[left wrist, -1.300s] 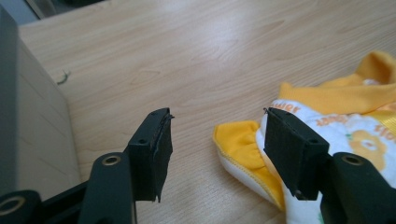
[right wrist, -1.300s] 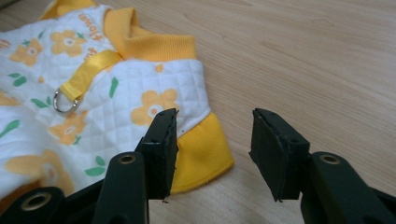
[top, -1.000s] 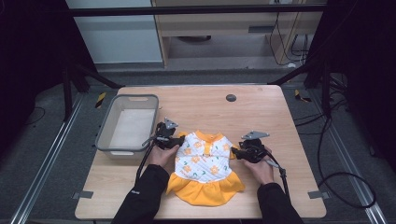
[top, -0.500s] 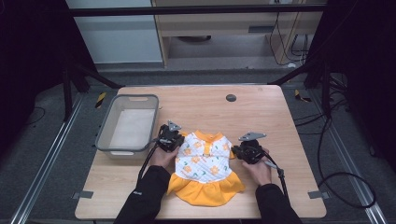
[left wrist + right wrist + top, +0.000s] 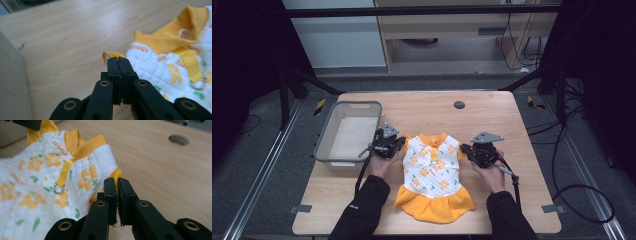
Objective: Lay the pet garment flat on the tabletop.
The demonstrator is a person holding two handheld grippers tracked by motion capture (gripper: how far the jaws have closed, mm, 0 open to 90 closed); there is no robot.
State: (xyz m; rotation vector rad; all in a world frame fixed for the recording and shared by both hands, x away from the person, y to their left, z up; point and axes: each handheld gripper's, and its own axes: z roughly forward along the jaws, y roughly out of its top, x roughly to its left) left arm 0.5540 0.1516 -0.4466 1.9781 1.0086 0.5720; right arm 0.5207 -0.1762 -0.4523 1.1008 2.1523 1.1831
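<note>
Dress (image 5: pixel 432 175), white with orange flowers, lay flat near the front of the wooden table (image 5: pixel 492 115). I had my left gripper (image 5: pixel 117 60) pinched on one yellow sleeve cuff and my right gripper (image 5: pixel 117 182) clamped on the other. A grey bin (image 5: pixel 324 150) sat beside my left.

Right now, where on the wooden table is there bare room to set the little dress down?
Bare wood lies behind the white-and-orange flowered dress, up to the round dark hole, and along the right edge. Crowded: the front left, between the grey plastic bin and left gripper.
</note>
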